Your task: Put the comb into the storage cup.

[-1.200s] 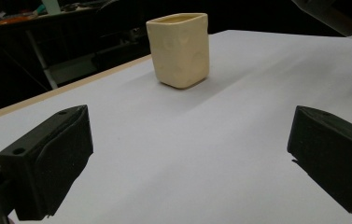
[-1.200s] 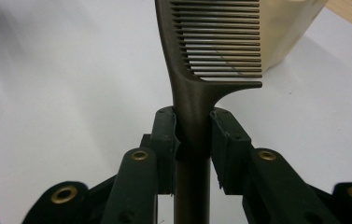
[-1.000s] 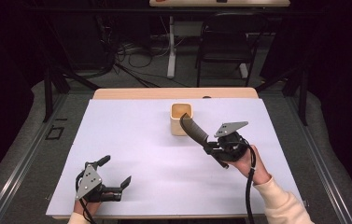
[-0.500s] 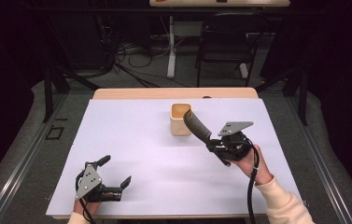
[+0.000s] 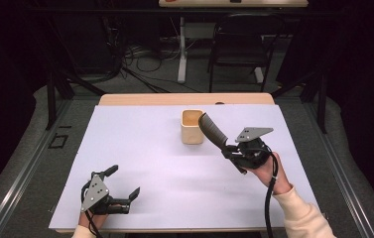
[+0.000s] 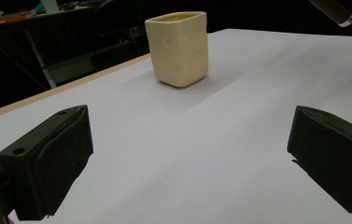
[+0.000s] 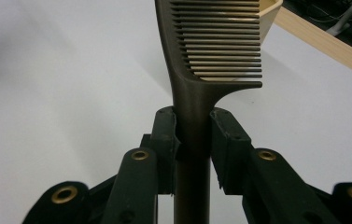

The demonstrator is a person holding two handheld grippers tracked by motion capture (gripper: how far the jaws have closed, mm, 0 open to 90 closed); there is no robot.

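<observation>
The right gripper (image 5: 230,151) is squeezed tight on the comb (image 7: 211,51); the left gripper (image 5: 121,187) is wide open, holding nothing. The comb might bump the cup (image 5: 192,127) and tip it.

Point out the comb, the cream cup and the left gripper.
comb (image 7: 211,46), right gripper view, on its teeth.
cream cup (image 5: 192,130), high view, on its front wall.
left gripper (image 5: 123,184), high view, midway between its fingertips.
</observation>
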